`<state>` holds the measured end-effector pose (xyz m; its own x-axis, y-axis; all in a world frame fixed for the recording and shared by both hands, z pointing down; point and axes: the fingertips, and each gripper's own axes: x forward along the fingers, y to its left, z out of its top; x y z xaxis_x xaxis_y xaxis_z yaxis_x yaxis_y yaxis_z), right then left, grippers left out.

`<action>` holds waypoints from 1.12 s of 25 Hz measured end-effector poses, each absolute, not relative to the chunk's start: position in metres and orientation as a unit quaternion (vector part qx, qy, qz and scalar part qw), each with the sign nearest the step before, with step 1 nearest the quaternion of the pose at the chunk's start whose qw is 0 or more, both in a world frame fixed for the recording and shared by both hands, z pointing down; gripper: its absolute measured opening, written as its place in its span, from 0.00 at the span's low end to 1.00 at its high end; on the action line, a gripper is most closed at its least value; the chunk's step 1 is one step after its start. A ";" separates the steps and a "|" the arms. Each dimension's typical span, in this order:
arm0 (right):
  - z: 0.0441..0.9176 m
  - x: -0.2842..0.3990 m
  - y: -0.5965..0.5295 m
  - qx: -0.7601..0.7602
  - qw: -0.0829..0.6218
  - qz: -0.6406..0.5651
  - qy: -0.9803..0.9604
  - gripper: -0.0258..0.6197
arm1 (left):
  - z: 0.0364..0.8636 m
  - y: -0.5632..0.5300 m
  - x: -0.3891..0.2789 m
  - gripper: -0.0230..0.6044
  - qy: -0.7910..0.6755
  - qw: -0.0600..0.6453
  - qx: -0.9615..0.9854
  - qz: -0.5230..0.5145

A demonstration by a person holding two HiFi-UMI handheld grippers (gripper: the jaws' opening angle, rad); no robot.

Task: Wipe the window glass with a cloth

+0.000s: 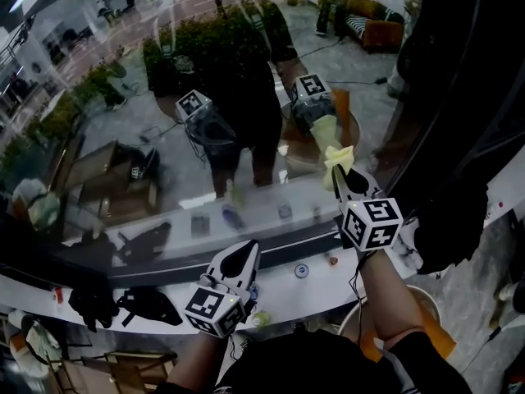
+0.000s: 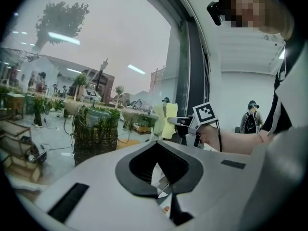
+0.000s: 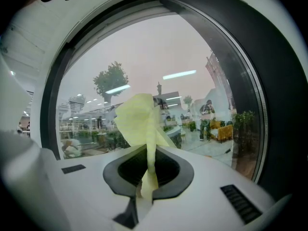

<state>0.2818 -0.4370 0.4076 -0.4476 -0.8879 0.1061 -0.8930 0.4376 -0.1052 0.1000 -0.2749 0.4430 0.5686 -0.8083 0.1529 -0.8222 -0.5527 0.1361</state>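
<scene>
A curved white window ledge (image 1: 316, 286) runs below the window glass (image 1: 164, 138). Toward its left end lie a crumpled black item (image 1: 92, 304) and a flatter black item (image 1: 149, 304), just beside each other. Near the middle sit a small round dark cap (image 1: 302, 271) and a tiny brown object (image 1: 333, 261).

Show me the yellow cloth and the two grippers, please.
yellow cloth (image 3: 137, 121): right gripper view, its bunched upper part.
right gripper (image 1: 337, 173): head view, between its fingertips.
left gripper (image 1: 250, 247): head view, between its fingertips.
</scene>
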 end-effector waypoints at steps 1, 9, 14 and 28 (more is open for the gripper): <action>0.408 0.282 -0.439 0.525 0.017 0.073 -0.848 0.10 | 0.443 -0.276 0.099 0.03 -0.466 0.096 0.879 0.035; 0.408 0.281 -0.441 0.527 0.021 0.068 -0.847 0.10 | 0.445 -0.275 0.096 0.03 -0.474 0.099 0.875 0.029; 0.408 0.280 -0.440 0.526 0.021 0.074 -0.847 0.10 | 0.443 -0.271 0.098 0.03 -0.470 0.098 0.877 0.026; 0.399 0.279 -0.423 0.516 0.012 0.088 -0.852 0.10 | 0.435 -0.261 0.106 0.03 -0.466 0.089 0.880 0.026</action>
